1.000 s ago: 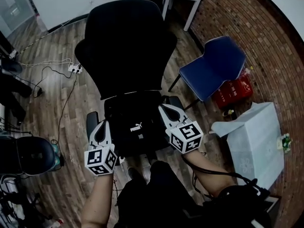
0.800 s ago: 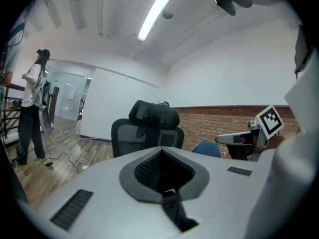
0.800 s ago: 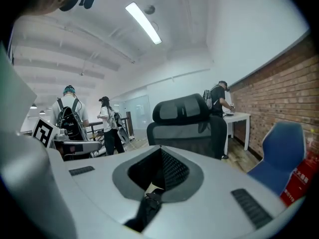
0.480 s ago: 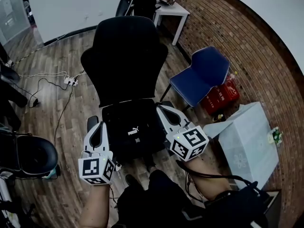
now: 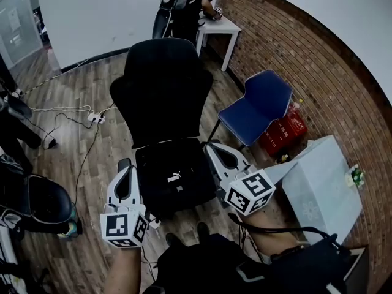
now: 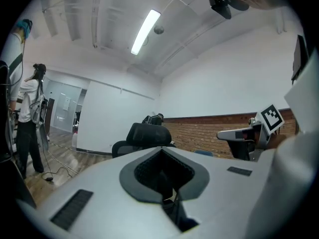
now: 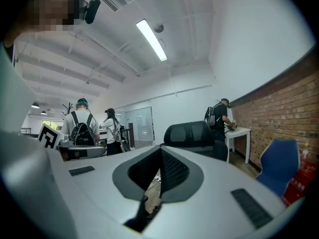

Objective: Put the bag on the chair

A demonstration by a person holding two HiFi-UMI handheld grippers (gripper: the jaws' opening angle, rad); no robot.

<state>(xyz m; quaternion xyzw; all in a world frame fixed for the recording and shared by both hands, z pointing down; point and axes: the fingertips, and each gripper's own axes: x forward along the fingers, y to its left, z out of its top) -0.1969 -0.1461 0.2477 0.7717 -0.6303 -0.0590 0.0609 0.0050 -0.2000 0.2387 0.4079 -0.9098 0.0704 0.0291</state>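
Observation:
A black bag with a small white logo lies flat on the seat of the black office chair. My left gripper hovers at the seat's left edge, beside the armrest, shut with nothing in it. At the seat's right edge my right gripper is likewise shut and holds nothing. Neither touches the bag. In the left gripper view, the left gripper points level at the chair's backrest, with the right gripper off to the side. The right gripper faces the backrest too.
A blue chair stands right of the office chair, with red canisters and a pale box by the brick wall. A white table is behind. Cables and a power strip lie on the floor left. People stand farther off.
Both grippers have drawn back a little from the bag, toward the person. The head view has lifted and shows more of the room. The bag stays on the seat.

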